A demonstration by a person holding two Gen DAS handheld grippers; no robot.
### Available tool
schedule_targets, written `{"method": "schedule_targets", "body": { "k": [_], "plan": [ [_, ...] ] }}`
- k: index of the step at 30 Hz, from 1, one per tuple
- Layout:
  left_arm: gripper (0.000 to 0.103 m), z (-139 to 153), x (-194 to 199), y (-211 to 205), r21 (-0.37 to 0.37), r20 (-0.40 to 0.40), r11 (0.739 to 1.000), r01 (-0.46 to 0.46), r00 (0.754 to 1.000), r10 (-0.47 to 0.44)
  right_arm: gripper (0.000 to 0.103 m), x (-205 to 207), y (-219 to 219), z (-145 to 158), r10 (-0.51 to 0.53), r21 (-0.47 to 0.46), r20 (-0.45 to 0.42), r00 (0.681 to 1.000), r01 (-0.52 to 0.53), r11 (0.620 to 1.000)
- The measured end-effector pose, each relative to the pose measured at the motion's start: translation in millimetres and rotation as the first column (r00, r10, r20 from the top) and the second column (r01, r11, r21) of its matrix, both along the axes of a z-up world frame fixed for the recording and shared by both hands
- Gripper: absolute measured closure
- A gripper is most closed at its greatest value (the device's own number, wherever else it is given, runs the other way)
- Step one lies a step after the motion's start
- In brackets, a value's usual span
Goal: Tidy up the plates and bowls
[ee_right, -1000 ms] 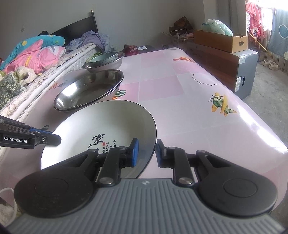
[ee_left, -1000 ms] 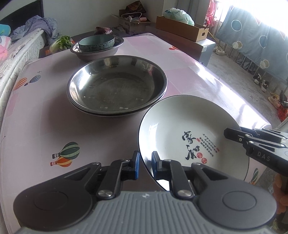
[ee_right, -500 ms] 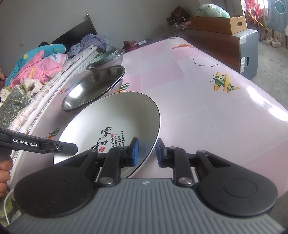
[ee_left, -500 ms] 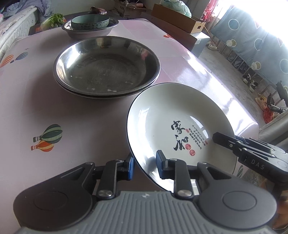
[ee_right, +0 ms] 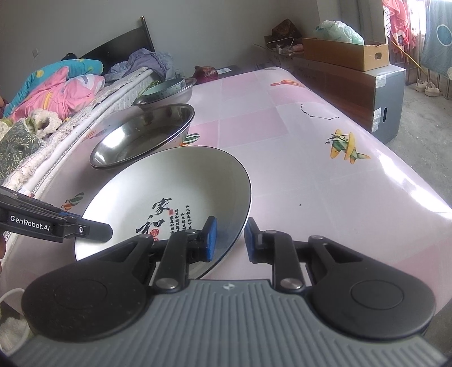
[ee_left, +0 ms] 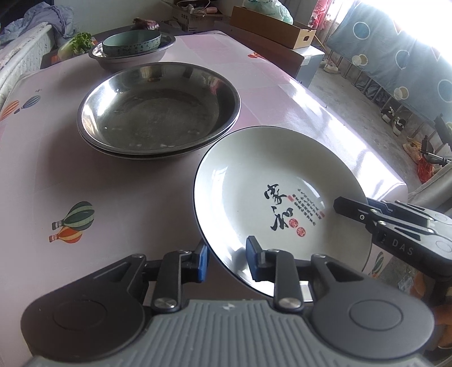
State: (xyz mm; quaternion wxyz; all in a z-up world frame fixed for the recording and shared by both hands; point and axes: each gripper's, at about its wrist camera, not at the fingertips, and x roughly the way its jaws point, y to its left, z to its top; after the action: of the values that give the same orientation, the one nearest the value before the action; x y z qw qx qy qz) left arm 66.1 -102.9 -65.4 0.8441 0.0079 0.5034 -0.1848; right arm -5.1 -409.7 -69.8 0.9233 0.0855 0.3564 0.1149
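A white plate [ee_left: 268,183] with black calligraphy and a dark rim hangs tilted just above the pink table [ee_left: 84,183], near its front. My left gripper [ee_left: 228,262] straddles the plate's near rim; its jaws are opening and the pads stand clear of the rim between them. My right gripper [ee_right: 230,238] is shut on the opposite rim of the plate [ee_right: 169,183] and carries it. Each gripper shows in the other's view, the right gripper [ee_left: 353,209] and the left gripper [ee_right: 104,230]. Behind the plate sit two stacked steel basins [ee_left: 158,107].
At the far end a teal bowl [ee_left: 131,42] rests in another steel basin [ee_left: 166,46]. A cardboard box [ee_left: 271,26] stands on a cabinet beyond the table's right side. A bed with bedding [ee_right: 56,93] runs along the left. The table edge [ee_left: 367,158] lies right of the plate.
The left gripper's jaws have parted from the plate's rim, which they pinched a second ago. The right gripper's grip looks the same, and the plate has tilted up slightly.
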Motion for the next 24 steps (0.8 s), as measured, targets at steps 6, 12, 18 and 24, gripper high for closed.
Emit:
{"method": "schedule_targets", "body": {
  "k": [6, 12, 18, 24],
  "plan": [
    [0.063, -1, -1, -8, 0.034, 0.017, 0.999, 0.027, 0.999, -0.027, 0.081, 0, -1, -2, 0.003, 0.012, -0.001, 1.000, -0.003, 1.000],
    [0.063, 0, -1, -11, 0.049, 0.031, 0.999, 0.021, 0.999, -0.023, 0.077, 3, 2, -4, 0.008, 0.015, -0.002, 1.000, -0.008, 1.000],
    [0.065, 4, -7, -13, 0.073, 0.038, 0.997, 0.017, 0.999, -0.020, 0.077, 0, 4, 1, 0.026, -0.002, -0.005, 1.000, -0.026, 1.000],
    [0.064, 3, -4, -15, 0.080, 0.032, 0.996, 0.027, 0.999, -0.030, 0.077, -1, 3, -1, 0.032, -0.014, 0.002, 0.999, -0.032, 0.999]
  ]
}}
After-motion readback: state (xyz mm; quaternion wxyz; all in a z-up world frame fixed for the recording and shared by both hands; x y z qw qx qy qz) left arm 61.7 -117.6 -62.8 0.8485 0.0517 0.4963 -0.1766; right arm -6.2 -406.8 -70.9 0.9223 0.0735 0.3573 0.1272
